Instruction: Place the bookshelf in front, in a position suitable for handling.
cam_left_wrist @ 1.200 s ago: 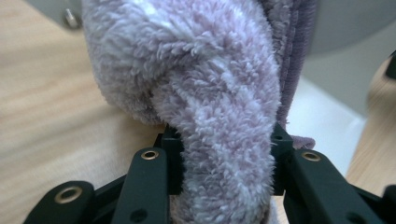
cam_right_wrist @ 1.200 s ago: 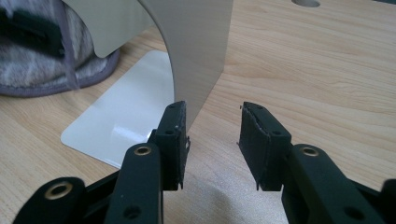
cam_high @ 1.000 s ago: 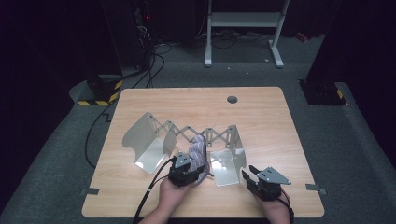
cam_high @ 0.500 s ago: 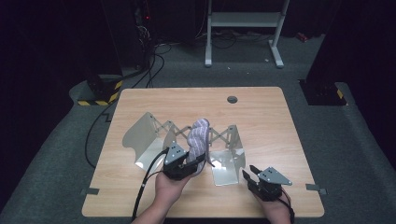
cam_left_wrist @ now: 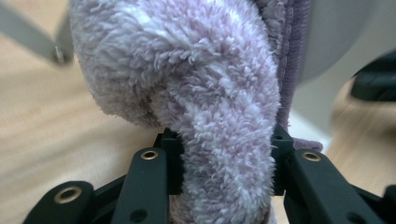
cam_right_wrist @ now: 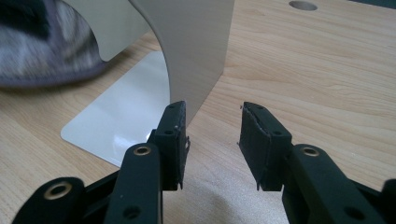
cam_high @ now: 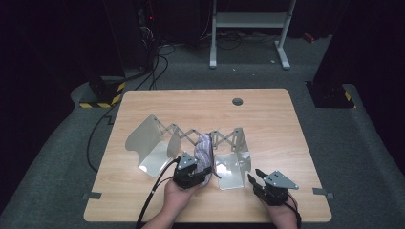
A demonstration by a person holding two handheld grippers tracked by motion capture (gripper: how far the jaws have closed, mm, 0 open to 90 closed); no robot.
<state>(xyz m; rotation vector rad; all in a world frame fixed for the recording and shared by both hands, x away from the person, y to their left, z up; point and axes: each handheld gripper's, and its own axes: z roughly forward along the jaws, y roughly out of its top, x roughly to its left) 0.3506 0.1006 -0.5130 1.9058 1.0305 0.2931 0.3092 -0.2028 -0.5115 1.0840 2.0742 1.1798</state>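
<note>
Pulling the fluffy lilac towel, clamped in my left gripper, back toward me off the folding metal rack, I keep the right gripper fingers half-open, empty.

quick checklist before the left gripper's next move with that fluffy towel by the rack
1. Grip: left gripper is shut on the fluffy lilac towel, pile bulging between both jaws: ok.
2. Towel place: in the high view the fluffy lilac towel rises at the middle of the grey metal accordion rack, between its plates: ok.
3. Whether the towel touches a plate: cannot tell.
4. Right gripper: open, nothing between its jaws, close to the rack's curved grey end plate but apart from it: ok.
5. Rack stance: upright on the light wooden table, plates spread: ok.
6. Towel's loose end: hidden behind the bunch: cannot tell.
</note>
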